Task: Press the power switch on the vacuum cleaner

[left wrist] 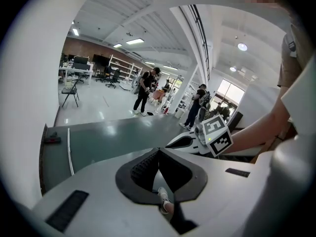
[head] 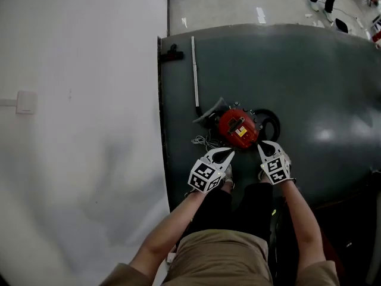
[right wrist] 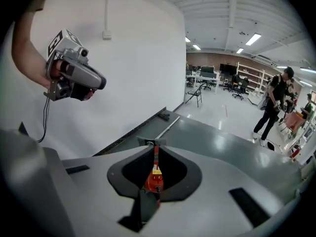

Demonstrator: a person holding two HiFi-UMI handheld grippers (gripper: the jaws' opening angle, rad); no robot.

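Observation:
A red vacuum cleaner (head: 238, 128) lies on the dark grey mat (head: 315, 88), right in front of my feet. A yellow label sits on its top. My left gripper (head: 231, 152) hovers just short of its near left side, and my right gripper (head: 260, 144) just short of its near right side. Neither touches it. Both look shut, with nothing between the jaws. In the right gripper view the vacuum cleaner (right wrist: 154, 179) shows through the hollow under the jaw tips (right wrist: 154, 147). The left gripper view looks past its tips (left wrist: 158, 151) at the mat and a shoe (left wrist: 162, 197).
A black hose (head: 272, 121) coils at the vacuum's right, and a cord (head: 204, 140) lies at its left. A metal tube (head: 194, 70) and a black nozzle (head: 172, 54) lie farther back. A white wall (head: 77, 130) borders the mat's left edge. People stand beyond the mat.

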